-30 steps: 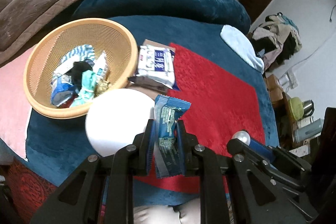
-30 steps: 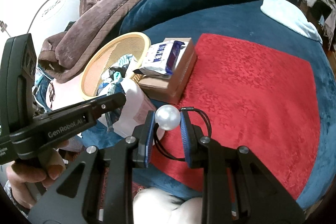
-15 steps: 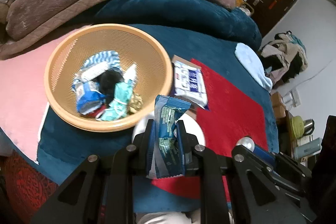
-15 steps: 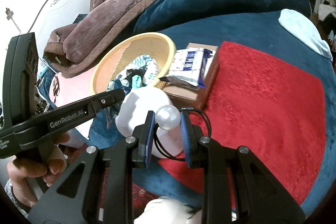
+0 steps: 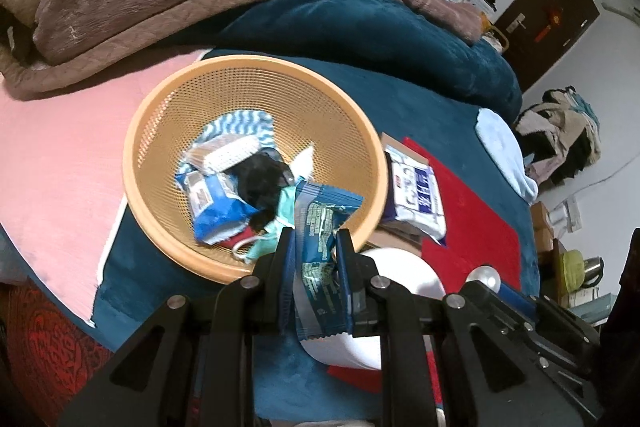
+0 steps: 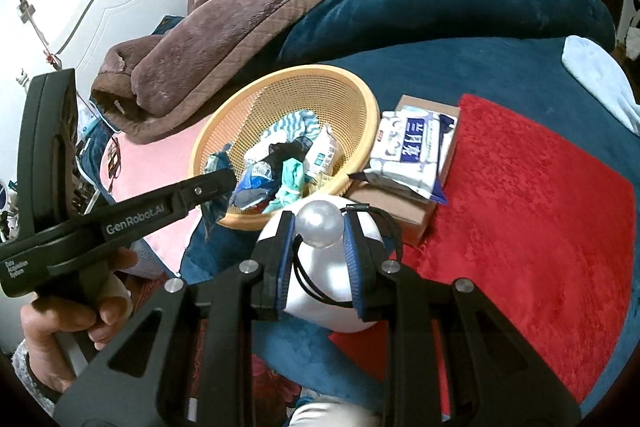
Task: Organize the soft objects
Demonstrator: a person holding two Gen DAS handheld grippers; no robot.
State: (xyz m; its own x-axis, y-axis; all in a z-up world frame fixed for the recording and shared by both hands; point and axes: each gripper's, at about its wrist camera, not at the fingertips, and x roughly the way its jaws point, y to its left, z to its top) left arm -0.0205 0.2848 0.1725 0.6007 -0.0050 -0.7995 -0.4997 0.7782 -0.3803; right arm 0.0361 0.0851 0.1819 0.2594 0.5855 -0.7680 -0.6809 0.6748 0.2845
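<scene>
- Left wrist view: my left gripper [image 5: 314, 255] is clenched on a blue packet [image 5: 320, 259]; packet stands upright between the pads, its top over the near rim of the basket [image 5: 256, 67]; basket sits on the bed, holds a striped cloth [image 5: 240, 125], another blue pack [image 5: 212, 199], a black item [image 5: 260, 179], a teal mask [image 5: 266, 241]; wipes pack [image 5: 416, 195] just right of the basket; white ball [image 5: 400, 267] below the packet; pearl [image 5: 486, 275] at lower right
- Right wrist view: my right gripper [image 6: 318, 227] grasps the pearl [image 6: 320, 225] of a hair tie; black loop [image 6: 384, 231] hangs behind the pads; white ball [image 6: 332, 287] under it; basket [image 6: 360, 99] just beyond, wipes pack [image 6: 412, 155] on a box [image 6: 416, 223] beside its rim; left gripper [image 6: 216, 183] reaches over the basket edge, hand [image 6: 76, 311] on its handle; red mat [image 6: 520, 227] to the right
</scene>
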